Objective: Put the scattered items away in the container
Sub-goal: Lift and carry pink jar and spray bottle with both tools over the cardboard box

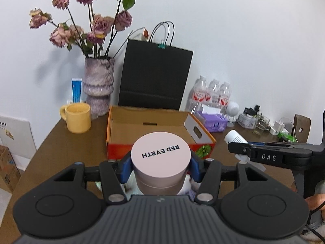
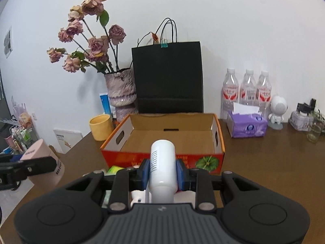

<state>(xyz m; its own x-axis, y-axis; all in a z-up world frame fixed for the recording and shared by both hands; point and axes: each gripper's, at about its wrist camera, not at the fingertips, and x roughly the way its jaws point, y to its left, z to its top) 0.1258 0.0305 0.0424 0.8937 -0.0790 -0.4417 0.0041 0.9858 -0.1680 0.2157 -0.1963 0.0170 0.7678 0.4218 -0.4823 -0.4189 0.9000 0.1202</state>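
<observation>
Both grippers carry a load above the desk, just short of the near wall of the open cardboard box. The left gripper clamps a pink round jar by its sides, lid level and uppermost, which keeps the contents upright. The right gripper pinches a white bottle across its body, the bottle pointing forward toward the box; this hold leaves its far end free to go in over the rim. The visible part of the box floor is bare. More small items lie on the desk beneath the grippers, including something green; they are too hidden to name.
</observation>
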